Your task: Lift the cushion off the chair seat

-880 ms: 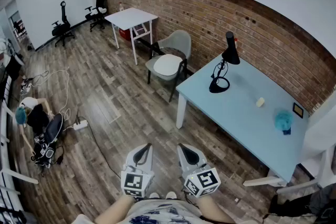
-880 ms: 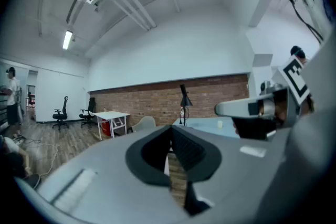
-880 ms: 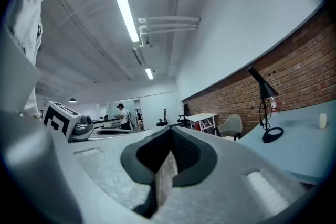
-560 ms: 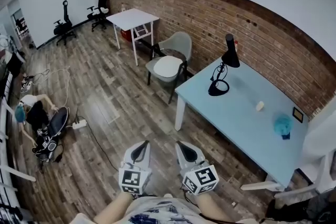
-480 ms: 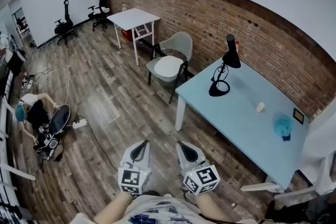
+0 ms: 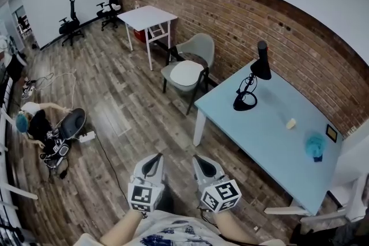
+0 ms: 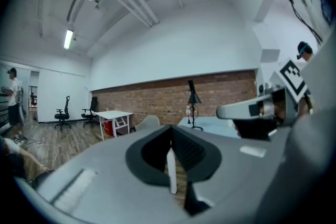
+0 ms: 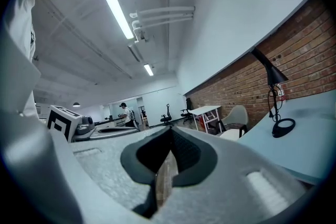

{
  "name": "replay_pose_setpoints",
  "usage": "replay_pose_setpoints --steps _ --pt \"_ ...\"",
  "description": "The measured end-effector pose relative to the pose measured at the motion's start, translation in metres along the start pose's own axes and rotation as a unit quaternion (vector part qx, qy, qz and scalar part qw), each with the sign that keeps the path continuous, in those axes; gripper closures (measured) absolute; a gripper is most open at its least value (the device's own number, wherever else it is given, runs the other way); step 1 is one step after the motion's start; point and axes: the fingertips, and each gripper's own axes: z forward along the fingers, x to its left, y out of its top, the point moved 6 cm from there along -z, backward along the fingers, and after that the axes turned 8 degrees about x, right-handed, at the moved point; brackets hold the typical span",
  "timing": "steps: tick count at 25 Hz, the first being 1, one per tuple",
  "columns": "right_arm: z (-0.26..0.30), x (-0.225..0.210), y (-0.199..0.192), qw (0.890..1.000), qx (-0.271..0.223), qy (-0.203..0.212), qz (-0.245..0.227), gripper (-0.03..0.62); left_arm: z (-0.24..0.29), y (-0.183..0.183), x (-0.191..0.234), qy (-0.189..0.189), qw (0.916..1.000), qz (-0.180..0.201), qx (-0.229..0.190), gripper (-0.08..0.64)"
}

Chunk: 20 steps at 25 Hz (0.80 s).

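A white round cushion [image 6: 187, 72] lies on the seat of a grey shell chair [image 6: 199, 46] by the brick wall, far ahead of me. The chair [image 7: 146, 123] and the cushion [image 8: 231, 132] also show small in the gripper views. My left gripper [image 6: 153, 160] and right gripper [image 6: 204, 161] are held side by side close to my body, over the wood floor, pointing toward the chair. Both have their jaws shut with nothing between them. The chair stands well beyond their reach.
A light blue table [image 6: 271, 129] with a black desk lamp [image 6: 252, 84] stands to the right of the chair. A small white table [image 6: 146, 18] stands behind it. Office chairs [image 6: 70, 25] stand at the far left. A person [image 6: 31, 123] crouches by gear and cables on the floor at left.
The head view has shifted slightly, so the chair and tables sit a little further right. Both grippers stay shut in the same place. The crouching person at left has moved a little.
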Motion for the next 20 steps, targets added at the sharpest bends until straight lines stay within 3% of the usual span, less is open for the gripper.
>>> replay_pose_setpoints --steps 7,15,20 --pt "0.111 -0.039 0.016 1.0 0.02 -0.017 0.011 0.594 0.09 0.006 0.086 -0.025 0.9997 0.005 0.002 0.569" --pt "0.28 -0.079 0.071 0.998 0.023 -0.056 0.012 0.594 0.203 0.035 0.232 -0.056 0.9983 0.014 0.004 0.569" --pt "0.351 -0.088 0.099 0.997 0.018 -0.072 0.008 0.594 0.253 0.054 0.3 -0.067 0.9977 0.011 -0.006 0.569"
